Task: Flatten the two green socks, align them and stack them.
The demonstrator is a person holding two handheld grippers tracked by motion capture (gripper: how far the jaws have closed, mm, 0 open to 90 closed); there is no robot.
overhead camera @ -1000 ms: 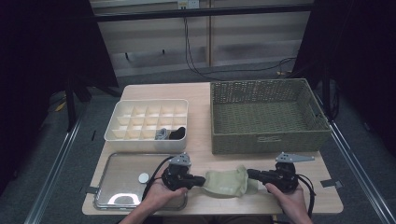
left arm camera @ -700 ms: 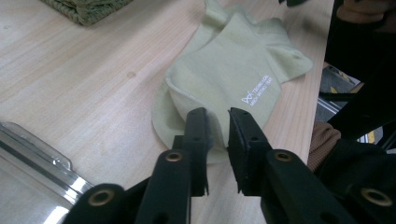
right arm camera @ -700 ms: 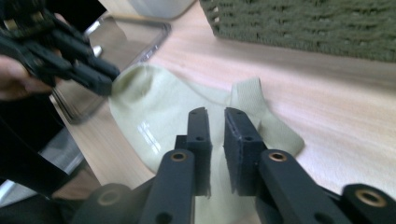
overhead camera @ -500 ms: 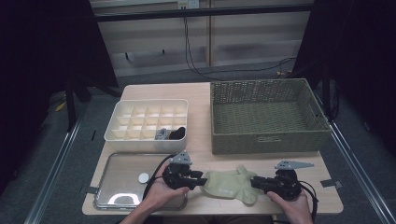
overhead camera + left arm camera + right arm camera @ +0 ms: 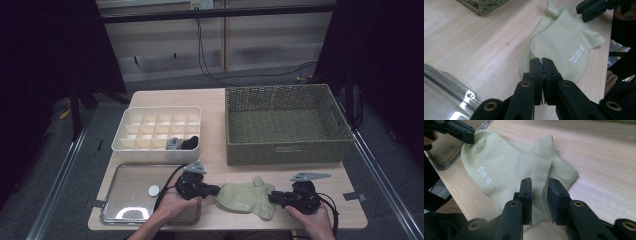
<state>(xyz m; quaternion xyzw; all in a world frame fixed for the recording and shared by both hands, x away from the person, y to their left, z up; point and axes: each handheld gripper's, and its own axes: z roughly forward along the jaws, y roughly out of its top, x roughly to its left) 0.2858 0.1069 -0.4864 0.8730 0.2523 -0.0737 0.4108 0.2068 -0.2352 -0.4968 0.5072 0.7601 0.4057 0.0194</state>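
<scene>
Since before, left claw [image 5: 542,65] snapped closed at sock [image 5: 564,47]; right claw [image 5: 539,185] gapes over it.

Pale wood table [image 5: 165,102], grey floor [image 5: 85,150], panelled back wall [image 5: 270,45], dark curtains [image 5: 45,60] both sides.

pale green socks [image 5: 246,198], flat, table's near edge
</scene>
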